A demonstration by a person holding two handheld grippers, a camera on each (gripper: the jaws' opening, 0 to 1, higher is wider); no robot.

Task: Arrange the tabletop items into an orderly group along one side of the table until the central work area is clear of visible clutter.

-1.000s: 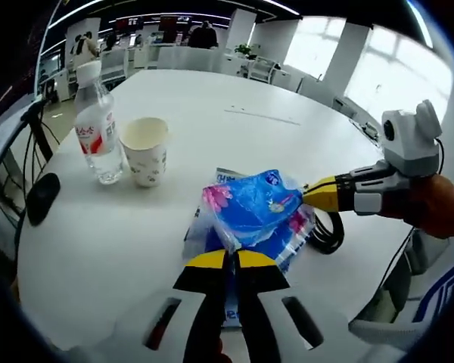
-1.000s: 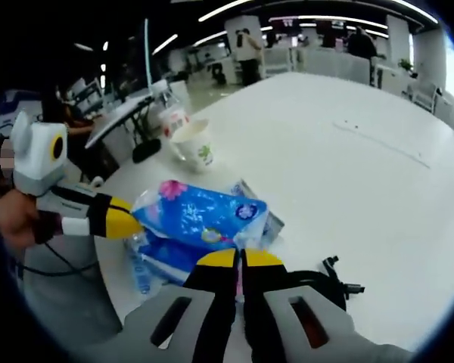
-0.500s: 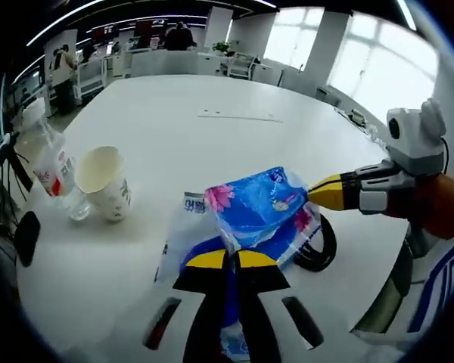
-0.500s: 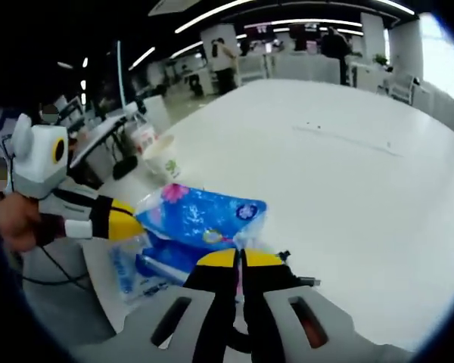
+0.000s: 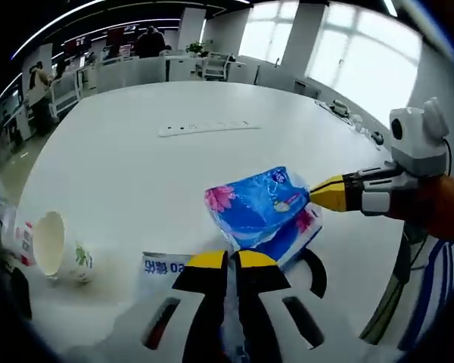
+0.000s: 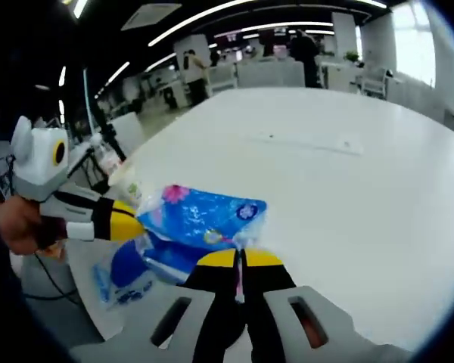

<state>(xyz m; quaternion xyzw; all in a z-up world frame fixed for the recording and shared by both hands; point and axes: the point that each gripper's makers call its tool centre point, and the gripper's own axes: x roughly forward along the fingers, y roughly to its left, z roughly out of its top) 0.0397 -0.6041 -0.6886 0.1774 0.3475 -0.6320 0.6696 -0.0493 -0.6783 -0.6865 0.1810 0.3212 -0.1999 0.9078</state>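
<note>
A blue tissue pack (image 5: 253, 212) in loose clear wrap hangs over the white table (image 5: 159, 166), held at two ends. My left gripper (image 5: 228, 259) is shut on its near edge. My right gripper (image 5: 321, 194) comes in from the right and is shut on the pack's far corner. In the right gripper view the same pack (image 6: 200, 218) sits between my right gripper (image 6: 239, 259) and my left gripper (image 6: 134, 219). A paper cup (image 5: 57, 243) and a water bottle (image 5: 13, 236) appear at the lower left.
A black cable (image 5: 315, 276) lies coiled under the pack near the table edge. A white strip (image 5: 204, 127) lies on the middle of the table (image 6: 348, 204). The bottle (image 6: 106, 160) stands at the table's far-left edge. Desks, chairs and people fill the room behind.
Both grippers keep their hold on the tissue pack. They have carried it along the table, away from the cup and bottle, and both views have swung with them.
</note>
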